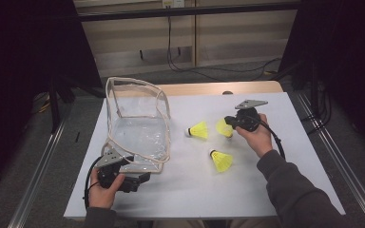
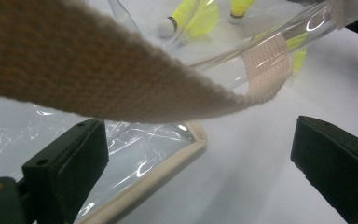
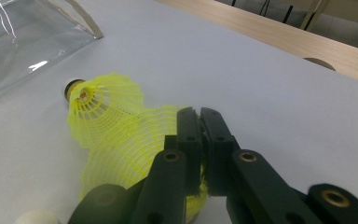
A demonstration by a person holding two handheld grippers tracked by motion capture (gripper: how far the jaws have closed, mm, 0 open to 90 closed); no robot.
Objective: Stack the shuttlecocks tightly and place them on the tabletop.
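In the high view the right gripper [image 1: 229,124] sits right of centre, its jaws clenched on the skirt of a yellow shuttlecock [image 1: 224,128]; the right gripper view shows the two black jaws pressed together with the held shuttle's yellow mesh [image 3: 121,158] pinched between them in the lower middle of the frame. A second shuttle [image 1: 198,130] lies just left of the held one, cork pointing left; in the right gripper view it lies at centre left [image 3: 103,105], its skirt touching the held one's. A third shuttle [image 1: 221,160] lies lower, near the middle of the high view, apart from both. The clear bag [image 1: 138,124] with beige trim stands at centre left on the white table [image 1: 290,156], its mouth facing the bottom of the frame. The left gripper [image 1: 140,180] is at lower left, just at the bag's near edge; in the left gripper view its jaws stand wide apart, released, with the bag's beige strap [image 2: 98,70] hanging across the upper frame above them and the trimmed edge [image 2: 168,163] between them, not pinched.
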